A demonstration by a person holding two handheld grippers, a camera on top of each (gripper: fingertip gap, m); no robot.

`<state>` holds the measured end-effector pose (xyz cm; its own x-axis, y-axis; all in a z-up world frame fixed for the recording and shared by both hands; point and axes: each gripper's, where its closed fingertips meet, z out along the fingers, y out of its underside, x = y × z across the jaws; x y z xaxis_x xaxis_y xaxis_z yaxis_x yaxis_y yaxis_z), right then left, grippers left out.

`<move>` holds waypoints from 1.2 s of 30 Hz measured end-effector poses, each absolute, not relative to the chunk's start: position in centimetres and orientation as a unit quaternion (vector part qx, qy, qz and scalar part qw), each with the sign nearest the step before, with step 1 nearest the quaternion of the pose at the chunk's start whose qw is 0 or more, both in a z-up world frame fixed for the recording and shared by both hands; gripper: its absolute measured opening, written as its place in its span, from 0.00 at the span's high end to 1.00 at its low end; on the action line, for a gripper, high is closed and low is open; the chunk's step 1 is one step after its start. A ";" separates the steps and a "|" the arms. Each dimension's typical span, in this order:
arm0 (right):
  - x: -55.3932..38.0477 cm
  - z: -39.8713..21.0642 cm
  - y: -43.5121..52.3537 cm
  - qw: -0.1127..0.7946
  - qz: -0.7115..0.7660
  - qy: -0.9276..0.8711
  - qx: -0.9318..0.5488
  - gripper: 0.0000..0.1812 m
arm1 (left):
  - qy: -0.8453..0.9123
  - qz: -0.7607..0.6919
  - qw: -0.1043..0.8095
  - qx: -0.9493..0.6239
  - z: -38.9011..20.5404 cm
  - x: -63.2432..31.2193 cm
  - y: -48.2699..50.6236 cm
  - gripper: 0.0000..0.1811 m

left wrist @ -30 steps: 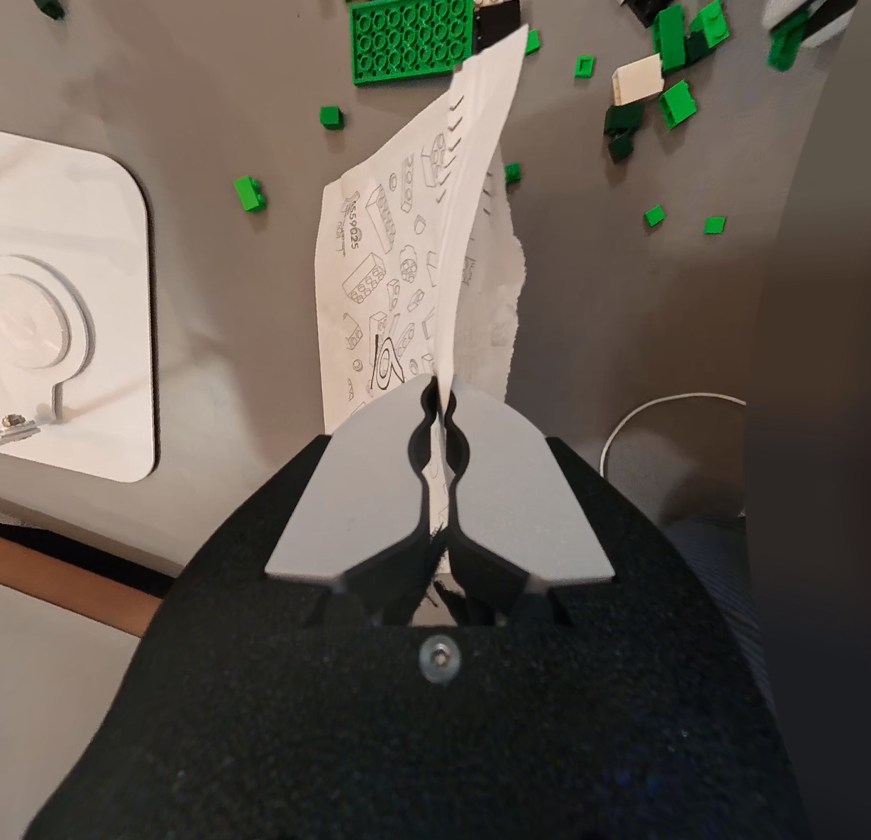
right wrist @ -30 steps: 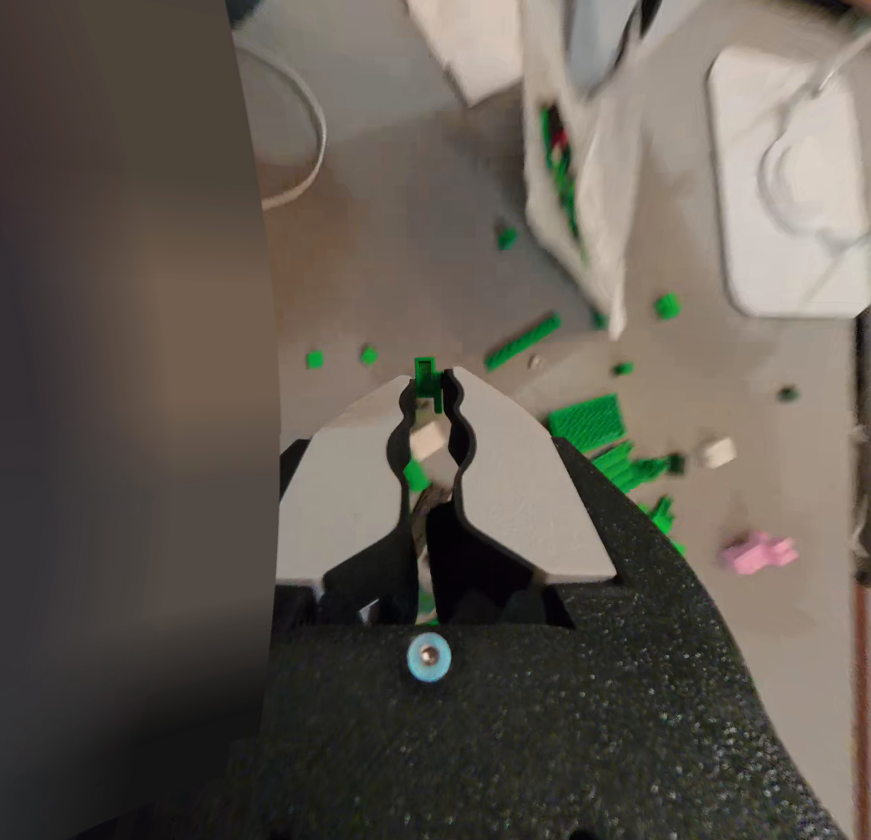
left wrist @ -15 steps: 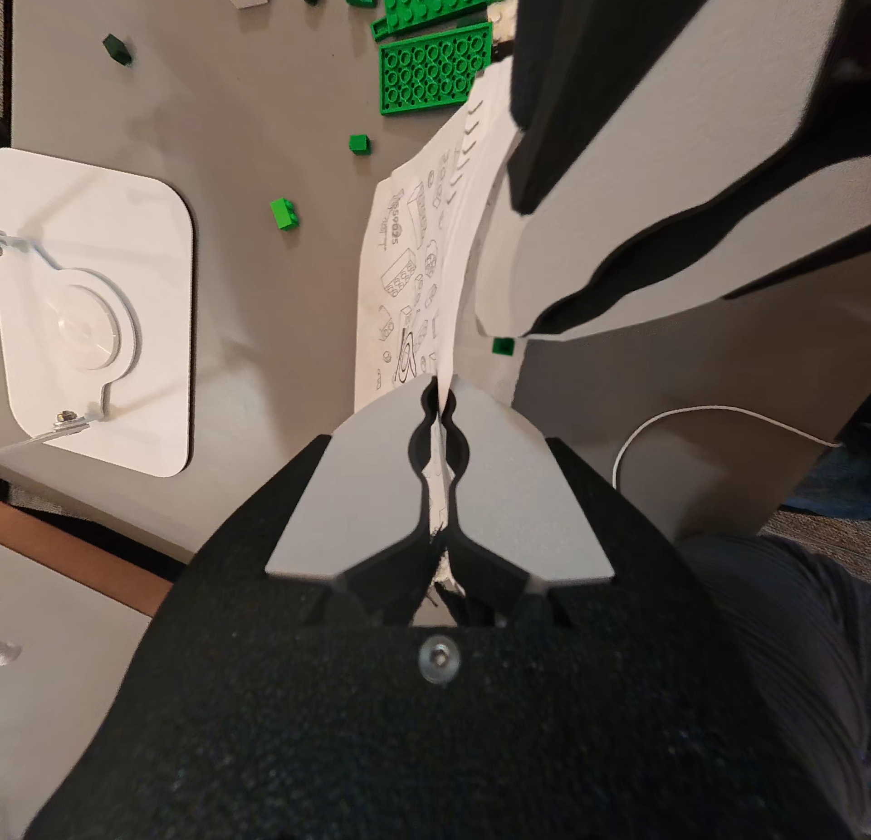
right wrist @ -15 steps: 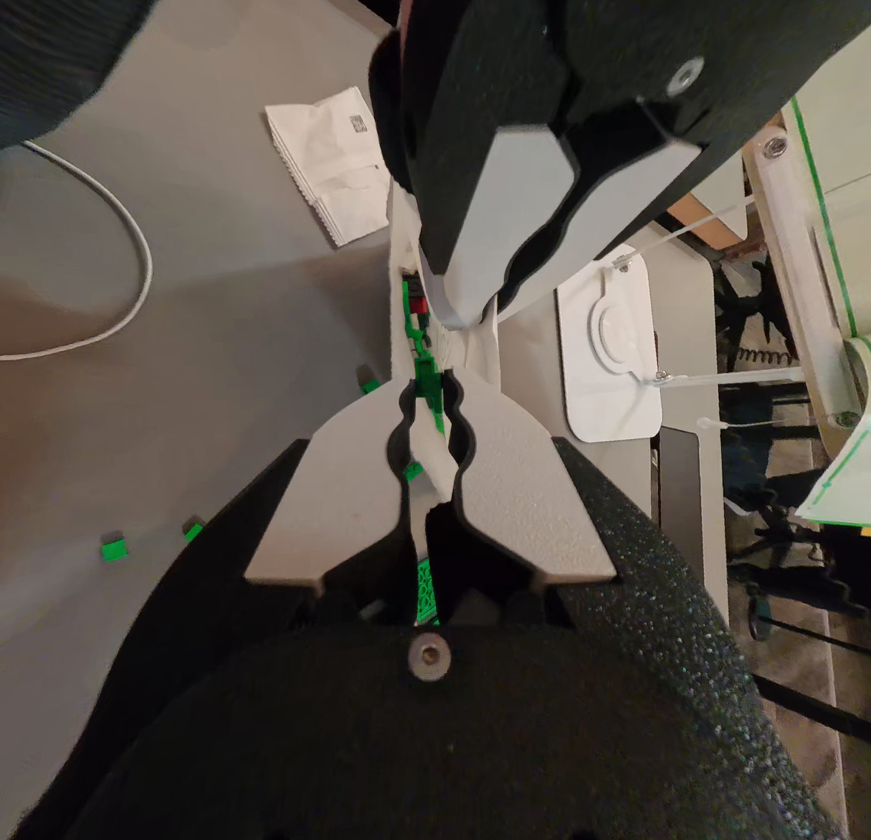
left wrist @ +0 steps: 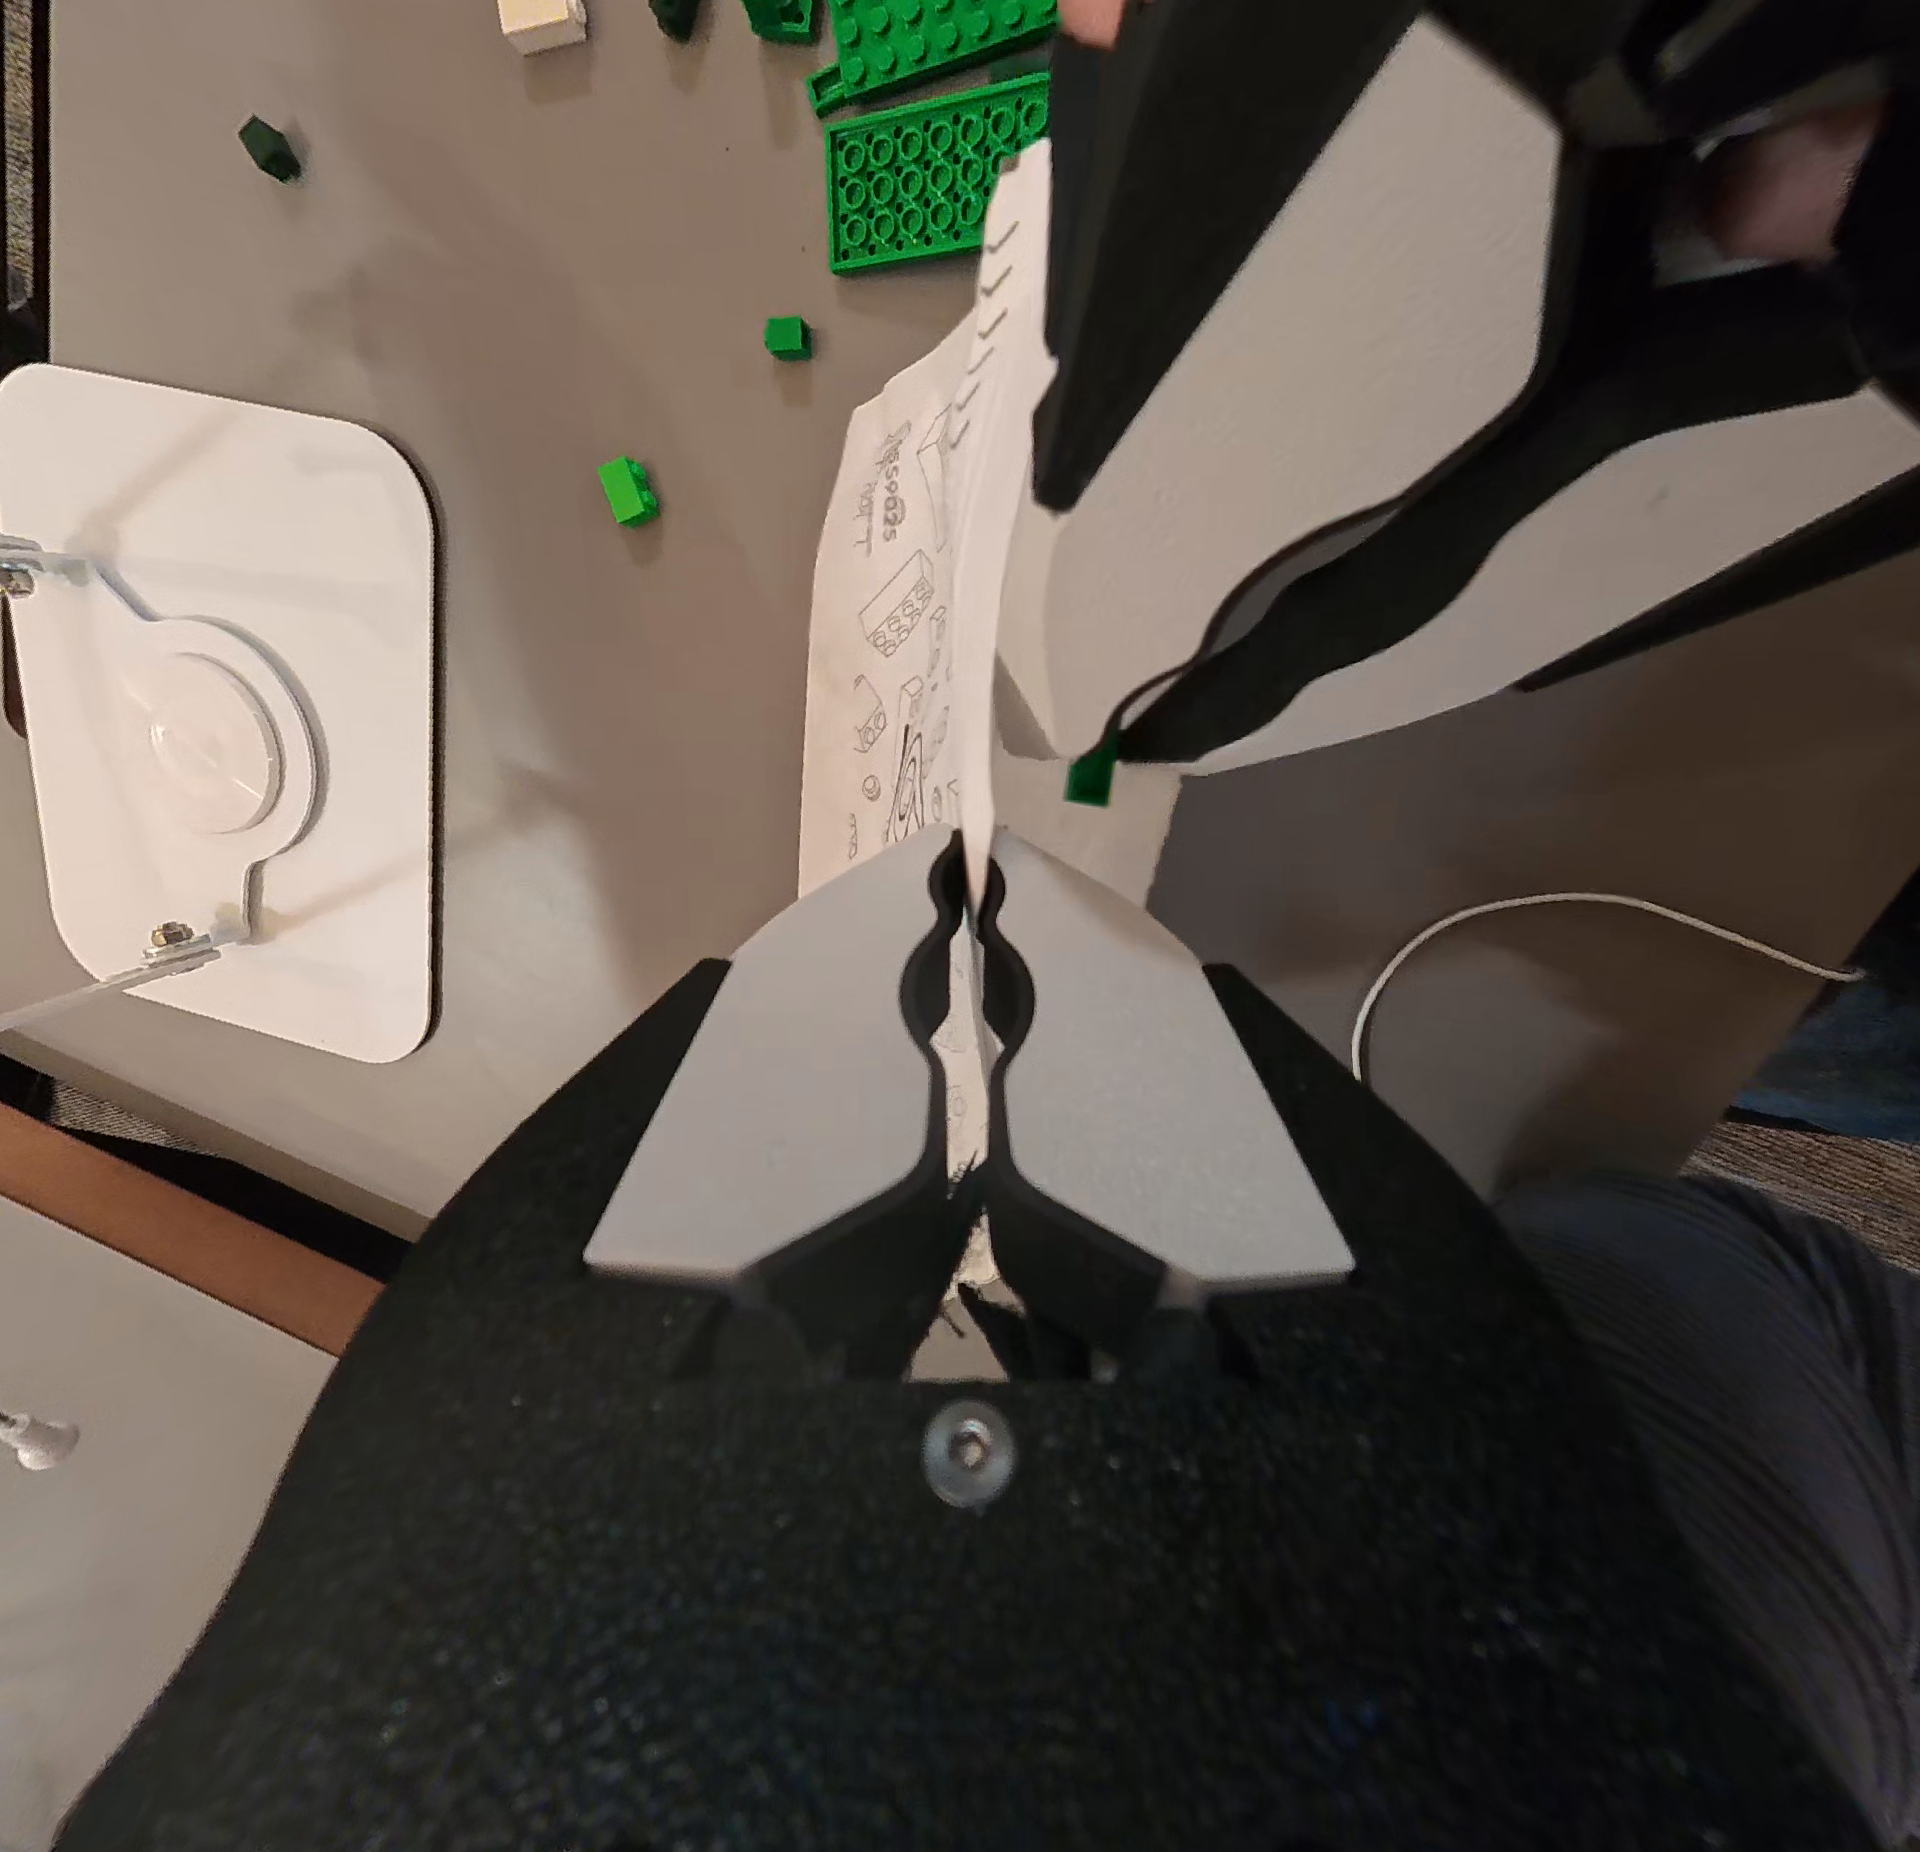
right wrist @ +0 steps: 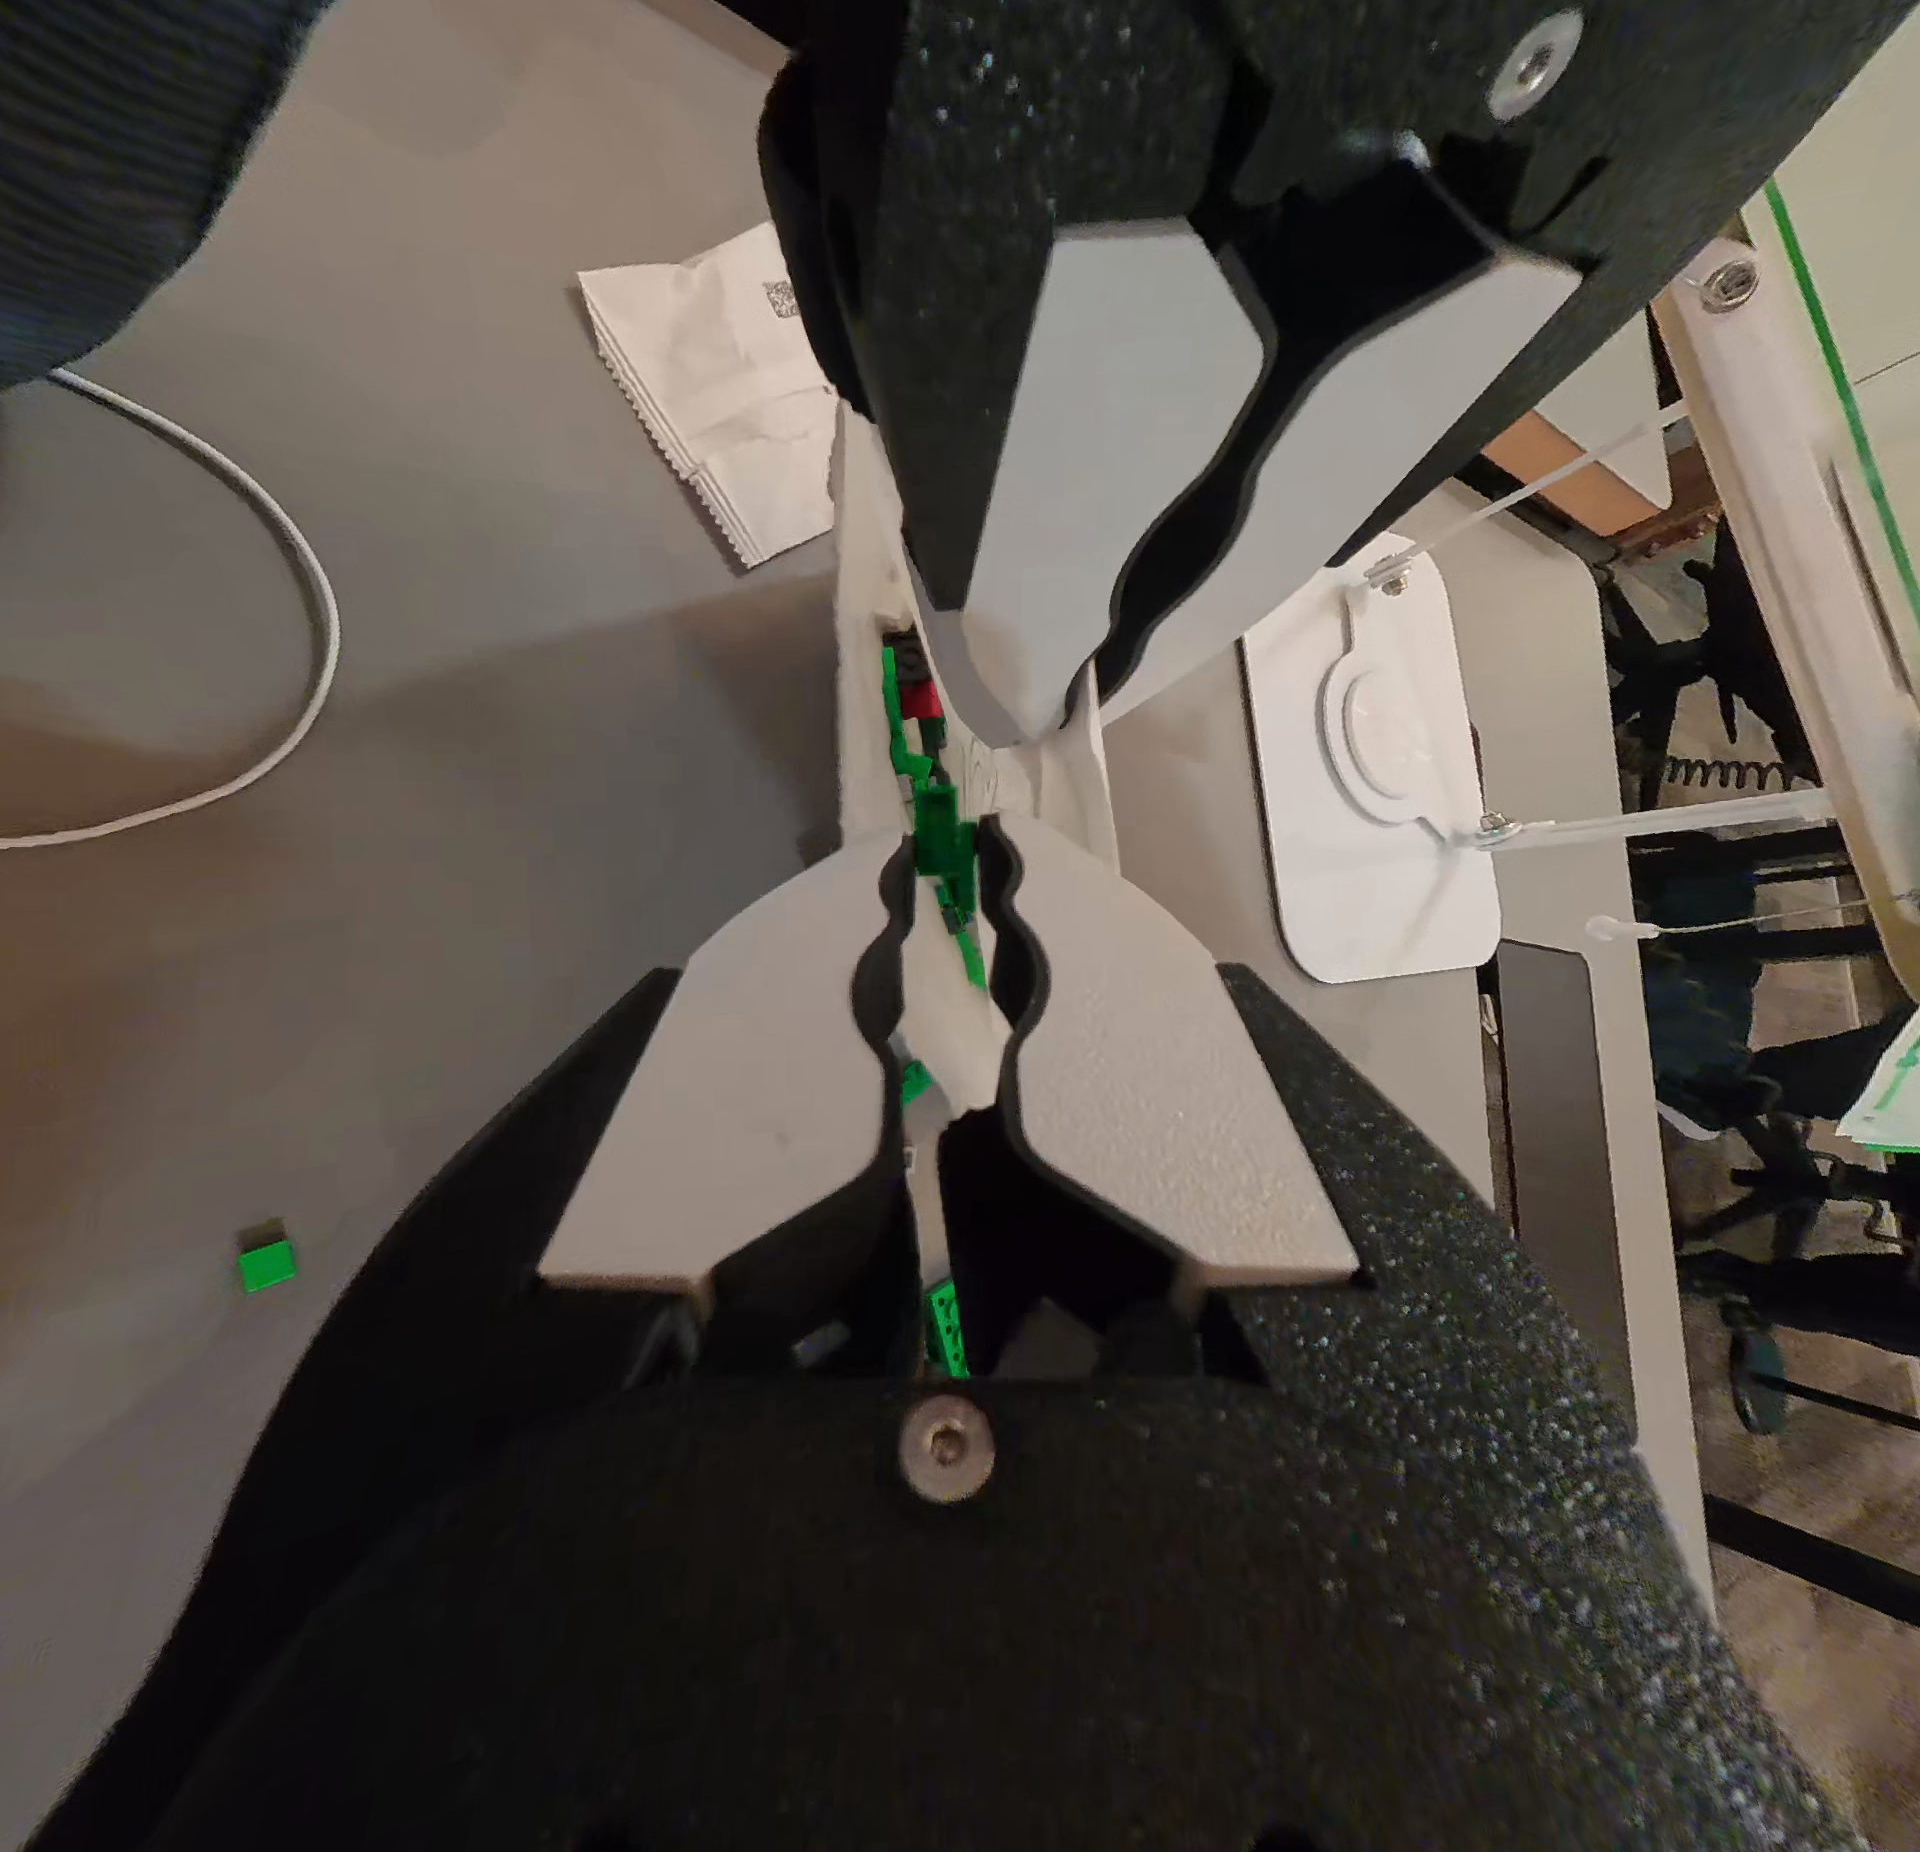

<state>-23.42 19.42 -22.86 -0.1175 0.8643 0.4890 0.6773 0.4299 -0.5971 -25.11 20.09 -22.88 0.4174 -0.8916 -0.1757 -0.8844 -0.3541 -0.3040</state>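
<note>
Fingers of the left gripper (left wrist: 975,867) pinch the near edge of a white paper bag (left wrist: 894,597), its long axis running away. Opposite, the right gripper (right wrist: 951,846) clamps a small green brick (right wrist: 943,838) at the bag's mouth, above the tabletop (left wrist: 582,244).

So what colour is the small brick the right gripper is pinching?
Green brick, clearest in the right wrist view.

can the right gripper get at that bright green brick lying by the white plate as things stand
Probably not. The right gripper is shut on a small green piece, and the paper bag clamped in the left gripper hangs between it and the bright green brick.
</note>
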 end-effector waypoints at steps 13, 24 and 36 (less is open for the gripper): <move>-23.4 -23.1 19.3 0.410 0.120 -0.739 -0.520 0.93 | 0.544 -0.011 0.177 -0.820 -22.9 -24.9 19.9 1.00; -23.6 -23.2 19.4 0.423 0.096 -0.744 -0.508 0.96 | 0.546 -0.010 0.174 -0.819 -22.9 -24.7 19.9 1.00; -17.1 -17.1 20.8 0.459 0.119 -0.684 -0.555 0.99 | 0.537 -0.003 0.182 -0.824 -22.7 -25.2 20.1 1.00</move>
